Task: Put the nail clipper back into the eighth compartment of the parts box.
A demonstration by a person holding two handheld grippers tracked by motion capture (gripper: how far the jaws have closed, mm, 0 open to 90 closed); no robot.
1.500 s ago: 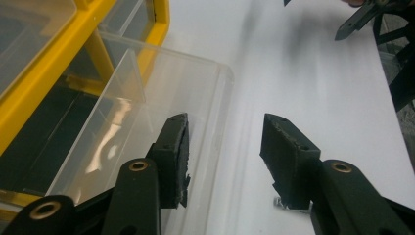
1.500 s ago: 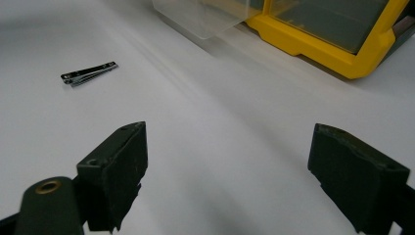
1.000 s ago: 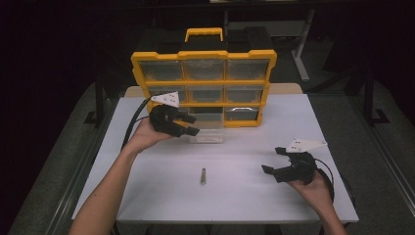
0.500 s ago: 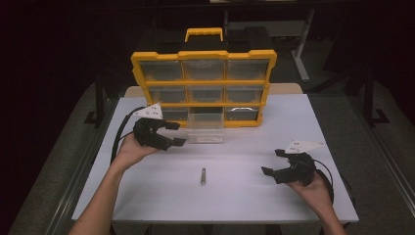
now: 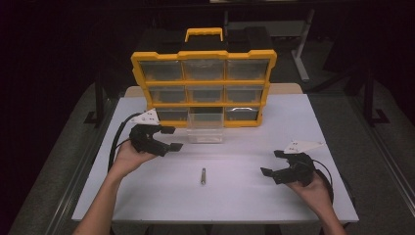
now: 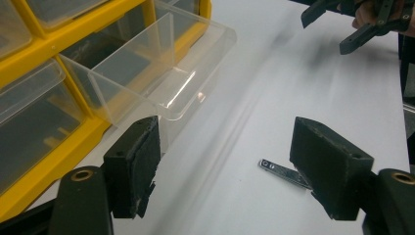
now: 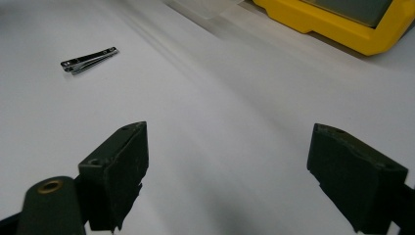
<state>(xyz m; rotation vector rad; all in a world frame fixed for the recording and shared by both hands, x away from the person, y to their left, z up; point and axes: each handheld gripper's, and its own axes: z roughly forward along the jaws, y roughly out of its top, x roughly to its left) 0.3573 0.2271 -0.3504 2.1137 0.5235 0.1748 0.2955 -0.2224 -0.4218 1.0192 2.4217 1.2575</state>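
Two tongs are hovering over a white table (image 5: 235, 196), one in each hand of a person whose forearms are coming in over the near edge. The left tongs (image 5: 166, 138) are staying near the left edge, about halfway back, and their jaws are standing apart with nothing between them. The right tongs (image 5: 275, 164) are sitting toward the near right corner, also with the jaws wide apart and empty.

A yellow organizer (image 5: 203, 83) with a handle on top and nine clear drawers is standing upright at the far edge of the table, in the middle. Its bottom middle clear drawer (image 5: 205, 127) is sticking out toward the person, and it is looking empty in the left gripper view (image 6: 161, 73). A small metal nail clipper (image 5: 203, 176) is lying flat on the bare surface between the two tongs, a little nearer to the near edge than the drawer is, and touching nothing else. In the left gripper view the nail clipper (image 6: 279, 170) is showing just beside the right jaw, partly hidden by it.

The table surface is plain, white and smooth. The room around is dark, and a grey floor (image 5: 372, 147) is showing beside the table, with dark frames and stands behind it.
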